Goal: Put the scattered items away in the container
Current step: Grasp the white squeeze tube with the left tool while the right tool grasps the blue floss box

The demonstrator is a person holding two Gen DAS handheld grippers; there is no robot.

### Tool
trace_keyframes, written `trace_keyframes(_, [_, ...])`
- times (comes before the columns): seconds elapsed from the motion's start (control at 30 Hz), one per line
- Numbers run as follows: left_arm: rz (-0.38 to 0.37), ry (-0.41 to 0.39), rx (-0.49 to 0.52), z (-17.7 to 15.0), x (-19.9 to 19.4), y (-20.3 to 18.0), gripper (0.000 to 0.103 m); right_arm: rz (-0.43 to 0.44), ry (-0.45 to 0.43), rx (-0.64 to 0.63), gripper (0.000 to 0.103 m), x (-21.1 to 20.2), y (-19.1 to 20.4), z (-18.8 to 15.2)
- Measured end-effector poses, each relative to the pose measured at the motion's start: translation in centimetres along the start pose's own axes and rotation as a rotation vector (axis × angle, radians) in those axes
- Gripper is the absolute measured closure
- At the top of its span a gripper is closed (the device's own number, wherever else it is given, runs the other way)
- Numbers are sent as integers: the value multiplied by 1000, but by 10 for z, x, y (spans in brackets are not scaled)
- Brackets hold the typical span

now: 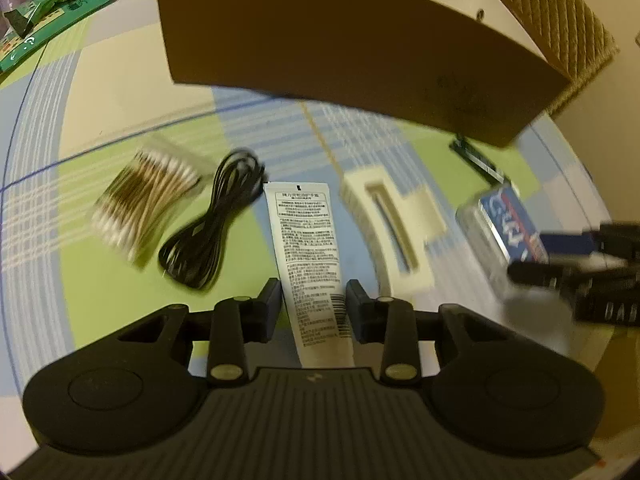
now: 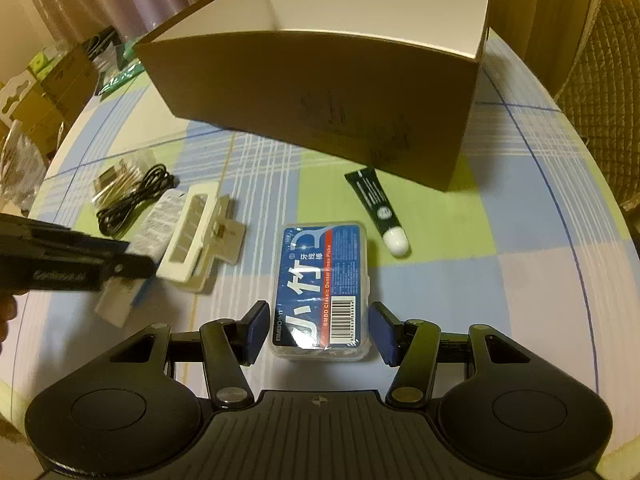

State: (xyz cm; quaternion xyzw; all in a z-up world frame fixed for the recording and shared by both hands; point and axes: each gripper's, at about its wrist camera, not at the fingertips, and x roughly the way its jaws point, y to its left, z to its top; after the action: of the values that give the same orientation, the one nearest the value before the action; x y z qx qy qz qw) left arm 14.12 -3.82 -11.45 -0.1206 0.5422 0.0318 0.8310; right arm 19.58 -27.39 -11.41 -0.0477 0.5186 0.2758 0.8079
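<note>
Left gripper (image 1: 314, 304) fingers pinch the white tube (image 1: 306, 240) low, ready to lift. Right gripper (image 2: 318, 332) fingers straddle the floss-pick case (image 2: 322, 280), not touching, both on the counter (image 2: 500, 280) near the cardboard box (image 2: 320, 92).

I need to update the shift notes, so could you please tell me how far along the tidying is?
Nothing looks packed yet: the visible part of the box interior is bare. In hand: the left gripper is closed on the white tube, and the right gripper straddles the floss case without pressing it. Still on the table: swabs, cable, white holder and green tube.
</note>
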Motion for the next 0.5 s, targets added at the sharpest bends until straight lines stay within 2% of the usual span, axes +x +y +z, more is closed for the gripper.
trace_keyframes(0.17, [21,23,27,-15,-8,-2,72,10,8,5,51,-3,-3,-3])
trace_keyframes(0.23, [34,29,31,-13,-6,-4,72,12,3,10,50,-2,-3,-2])
trace_keyframes(0.33, [49,28,37,-9,0,-7,65,6,3,11,44,1,-2,0])
trace_keyframes(0.5, [93,17,74,-6,7,-17,64,-10,-3,9,44,7,2,3])
